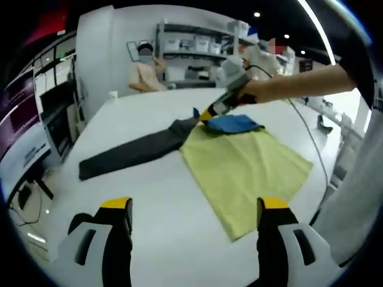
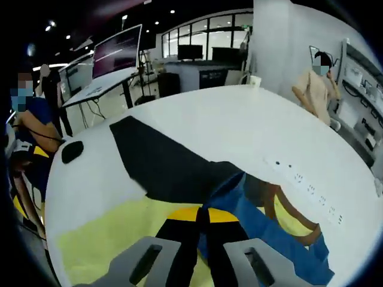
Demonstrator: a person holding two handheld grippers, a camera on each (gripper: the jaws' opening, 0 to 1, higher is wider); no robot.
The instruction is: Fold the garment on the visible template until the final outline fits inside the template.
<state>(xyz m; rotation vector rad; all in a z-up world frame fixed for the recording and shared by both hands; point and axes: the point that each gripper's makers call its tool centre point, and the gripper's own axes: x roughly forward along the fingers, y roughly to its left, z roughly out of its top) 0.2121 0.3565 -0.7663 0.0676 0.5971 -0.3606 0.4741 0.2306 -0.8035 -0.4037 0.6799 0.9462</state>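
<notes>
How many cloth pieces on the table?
3: a dark garment stretched left, a yellow-green template in the middle, a blue cloth at its far edge, pinched by the right hand-held gripper. More may be hidden underneath.

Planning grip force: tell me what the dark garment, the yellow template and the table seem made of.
Dark garment: soft woven cloth, matte; it lies limp and flat. Yellow template: thin fabric-like sheet, matte, with faint creases. Table: hard, smooth white surface with a slight sheen, probably laminate. Right gripper: shut on blue cloth.

white table (image 1: 149, 197), shelves (image 1: 197, 45), monitor (image 2: 116, 51)
</notes>
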